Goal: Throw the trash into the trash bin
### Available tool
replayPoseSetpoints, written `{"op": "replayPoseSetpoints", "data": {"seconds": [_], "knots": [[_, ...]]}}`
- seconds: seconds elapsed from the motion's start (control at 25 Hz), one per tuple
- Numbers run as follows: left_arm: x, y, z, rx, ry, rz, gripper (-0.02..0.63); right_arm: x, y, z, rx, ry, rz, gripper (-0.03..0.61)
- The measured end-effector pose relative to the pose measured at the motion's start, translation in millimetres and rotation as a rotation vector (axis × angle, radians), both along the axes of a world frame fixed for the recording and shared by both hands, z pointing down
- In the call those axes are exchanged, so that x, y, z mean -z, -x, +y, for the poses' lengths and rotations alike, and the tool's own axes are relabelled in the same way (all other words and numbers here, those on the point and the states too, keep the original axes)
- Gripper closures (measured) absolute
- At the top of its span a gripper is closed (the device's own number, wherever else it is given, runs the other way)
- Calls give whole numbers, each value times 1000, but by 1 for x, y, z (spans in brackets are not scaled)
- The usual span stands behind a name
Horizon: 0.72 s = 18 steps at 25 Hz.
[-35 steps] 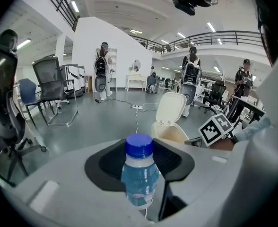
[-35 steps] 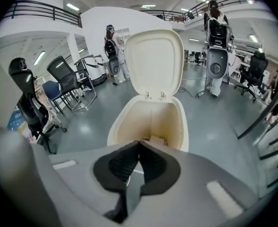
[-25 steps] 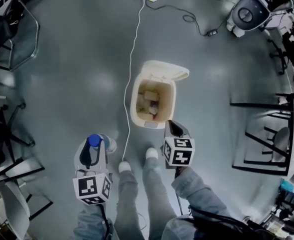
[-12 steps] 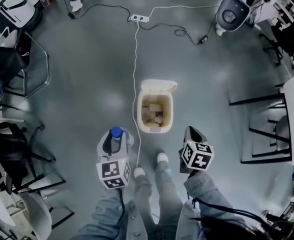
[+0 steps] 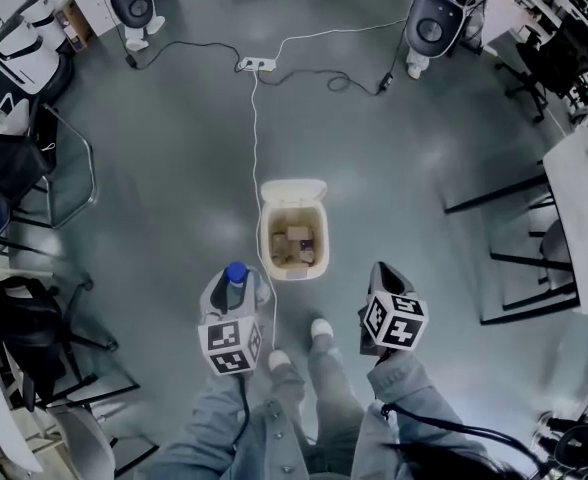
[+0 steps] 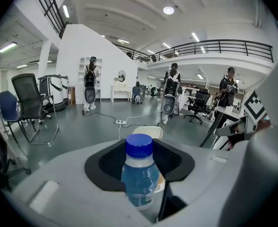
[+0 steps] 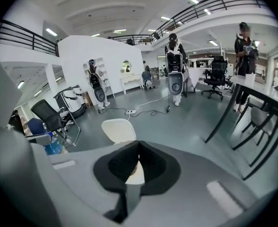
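Bottle (image 6: 140,176) is held cap-up in the left gripper (image 5: 236,284), the nearer one to the open trash bin (image 5: 294,274) lying ahead and rightward; the right gripper (image 5: 385,280) is closed on nothing

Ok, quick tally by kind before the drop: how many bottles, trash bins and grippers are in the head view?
bottle: 1, blue-capped, held in the left gripper
trash bin: 1, lid open, scraps inside
grippers: 2, the left gripper and the right gripper, which is empty
Total: 4
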<state>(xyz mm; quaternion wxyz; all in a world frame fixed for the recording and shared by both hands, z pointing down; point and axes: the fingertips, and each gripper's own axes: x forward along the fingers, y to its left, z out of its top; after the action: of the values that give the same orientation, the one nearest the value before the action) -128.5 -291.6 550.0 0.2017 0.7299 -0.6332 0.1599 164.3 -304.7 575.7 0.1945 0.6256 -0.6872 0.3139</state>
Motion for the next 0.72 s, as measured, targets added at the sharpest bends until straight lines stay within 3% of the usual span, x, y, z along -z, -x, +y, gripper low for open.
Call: {"op": "replayPoseSetpoints", "data": {"seconds": [0.44, 0.72], "knots": [[-47, -75, -76, -161, -15, -65, 428, -19, -82, 12, -118, 50, 29, 575], [-90, -93, -115, -195, 2, -96, 428, -54, -94, -2, -125, 98, 37, 575]]}}
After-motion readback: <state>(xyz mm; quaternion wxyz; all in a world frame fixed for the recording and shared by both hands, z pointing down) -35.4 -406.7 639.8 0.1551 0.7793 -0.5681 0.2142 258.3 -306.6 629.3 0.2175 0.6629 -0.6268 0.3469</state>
